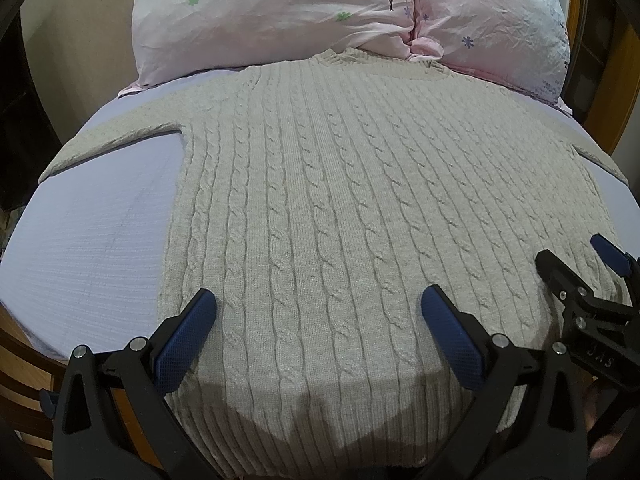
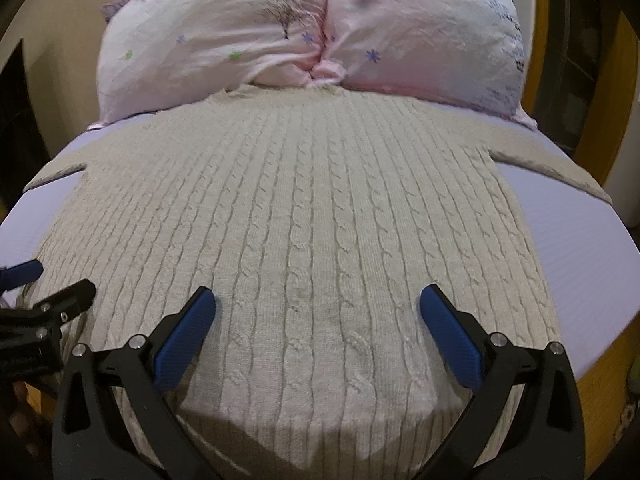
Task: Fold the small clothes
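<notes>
Sweater (image 1: 320, 200) lies flat under both spread tools (image 1: 319, 334) (image 2: 318, 334).

Black plastic left gripper (image 1: 319, 332), blue textured pads (image 1: 188, 346), silver screws; possibly embossed lettering

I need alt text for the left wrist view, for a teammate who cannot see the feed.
A beige cable-knit sweater lies flat, sleeves spread, on a lavender bed sheet, its collar toward pink floral pillows. The left gripper hangs open over the sweater's hem; the right gripper, also open, shows at the right edge.
</notes>
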Demonstrator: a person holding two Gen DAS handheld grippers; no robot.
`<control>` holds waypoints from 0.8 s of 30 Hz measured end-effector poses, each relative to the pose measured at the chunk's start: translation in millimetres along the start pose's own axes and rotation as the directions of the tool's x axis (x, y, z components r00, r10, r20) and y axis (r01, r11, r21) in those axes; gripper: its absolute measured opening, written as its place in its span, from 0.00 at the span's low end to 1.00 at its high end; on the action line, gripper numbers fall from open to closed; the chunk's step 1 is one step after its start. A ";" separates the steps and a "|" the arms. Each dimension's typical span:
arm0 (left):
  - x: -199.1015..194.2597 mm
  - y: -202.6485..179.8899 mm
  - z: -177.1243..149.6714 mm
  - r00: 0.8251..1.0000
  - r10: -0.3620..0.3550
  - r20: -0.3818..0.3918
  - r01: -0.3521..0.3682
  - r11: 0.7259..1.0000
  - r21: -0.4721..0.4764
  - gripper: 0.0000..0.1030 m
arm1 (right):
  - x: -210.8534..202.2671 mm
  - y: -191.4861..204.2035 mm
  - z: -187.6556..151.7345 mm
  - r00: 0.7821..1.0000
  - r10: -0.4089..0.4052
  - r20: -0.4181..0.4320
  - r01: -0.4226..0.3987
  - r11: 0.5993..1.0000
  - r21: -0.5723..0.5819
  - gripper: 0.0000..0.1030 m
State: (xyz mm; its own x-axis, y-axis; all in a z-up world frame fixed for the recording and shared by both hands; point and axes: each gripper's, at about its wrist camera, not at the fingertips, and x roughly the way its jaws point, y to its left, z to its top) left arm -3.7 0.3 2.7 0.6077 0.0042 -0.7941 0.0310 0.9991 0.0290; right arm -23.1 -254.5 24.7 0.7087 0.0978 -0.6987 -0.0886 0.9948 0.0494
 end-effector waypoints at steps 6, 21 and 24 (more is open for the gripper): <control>-1.8 1.3 -6.2 0.997 -0.013 0.081 0.011 1.000 0.020 0.99 | -36.9 -79.6 40.7 0.994 -0.007 0.113 -0.003 0.996 0.085 0.98; -30.8 82.4 51.0 0.898 -0.212 0.385 0.240 0.970 -0.027 0.99 | 39.2 -460.1 66.9 0.963 -0.219 -0.154 0.229 0.376 0.898 0.42; -25.3 110.8 65.0 0.900 -0.178 0.399 0.230 0.969 -0.087 0.99 | 46.6 -475.2 59.3 0.963 -0.238 -0.128 0.203 0.328 0.923 0.39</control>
State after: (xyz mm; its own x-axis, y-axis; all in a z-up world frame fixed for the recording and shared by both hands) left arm 36.0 108.2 65.4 0.8577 -0.1910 -0.4774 0.1013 0.9730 -0.2072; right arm 93.5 -721.2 10.9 0.6141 -0.1456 -0.7757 0.7608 0.3708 0.5327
